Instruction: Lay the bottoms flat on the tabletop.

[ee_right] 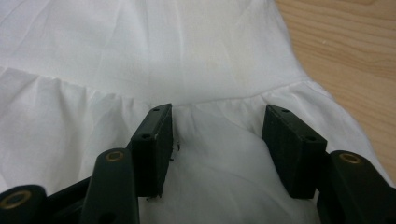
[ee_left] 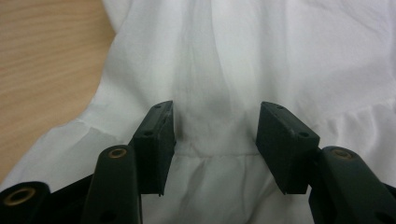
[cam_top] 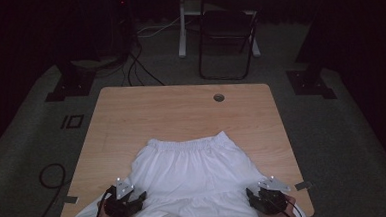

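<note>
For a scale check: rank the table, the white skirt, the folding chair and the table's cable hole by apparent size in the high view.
1. Table
2. White skirt
3. Folding chair, though it stands farther from the camera, so it may look smaller than it is
4. Cable hole

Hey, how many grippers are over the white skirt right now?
2. The left gripper sits over the near-left part of the white skirt, the right gripper over its near-right part. Both have jaws apart, with cloth between them.
</note>
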`<control>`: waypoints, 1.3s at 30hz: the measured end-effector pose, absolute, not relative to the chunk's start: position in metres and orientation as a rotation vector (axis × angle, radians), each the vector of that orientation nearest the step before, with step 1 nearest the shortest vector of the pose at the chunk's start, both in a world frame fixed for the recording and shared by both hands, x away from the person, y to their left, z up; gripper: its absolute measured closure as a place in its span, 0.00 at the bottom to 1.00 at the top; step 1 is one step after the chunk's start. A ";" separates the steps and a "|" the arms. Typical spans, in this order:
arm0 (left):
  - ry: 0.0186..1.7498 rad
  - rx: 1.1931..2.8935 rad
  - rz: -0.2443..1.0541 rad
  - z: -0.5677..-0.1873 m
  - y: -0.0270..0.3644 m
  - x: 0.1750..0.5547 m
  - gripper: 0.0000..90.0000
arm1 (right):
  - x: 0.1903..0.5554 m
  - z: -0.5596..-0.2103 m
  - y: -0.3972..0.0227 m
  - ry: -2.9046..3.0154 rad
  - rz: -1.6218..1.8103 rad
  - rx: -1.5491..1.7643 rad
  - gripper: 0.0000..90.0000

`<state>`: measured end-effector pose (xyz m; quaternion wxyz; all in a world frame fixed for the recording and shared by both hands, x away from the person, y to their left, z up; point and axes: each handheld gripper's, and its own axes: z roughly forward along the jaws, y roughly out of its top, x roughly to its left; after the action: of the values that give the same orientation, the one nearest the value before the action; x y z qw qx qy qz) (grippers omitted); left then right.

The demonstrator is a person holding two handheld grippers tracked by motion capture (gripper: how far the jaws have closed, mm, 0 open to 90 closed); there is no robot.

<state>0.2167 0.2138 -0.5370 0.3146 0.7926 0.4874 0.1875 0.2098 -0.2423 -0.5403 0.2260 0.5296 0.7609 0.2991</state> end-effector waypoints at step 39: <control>1.316 2.127 0.542 -0.535 0.211 0.198 0.49 | 0.209 -0.539 -0.233 2.179 0.801 1.301 0.42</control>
<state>0.1978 0.2106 -0.5348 0.2873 0.7961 0.4925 0.2027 0.2092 -0.2326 -0.5391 0.2379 0.4749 0.7953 0.2923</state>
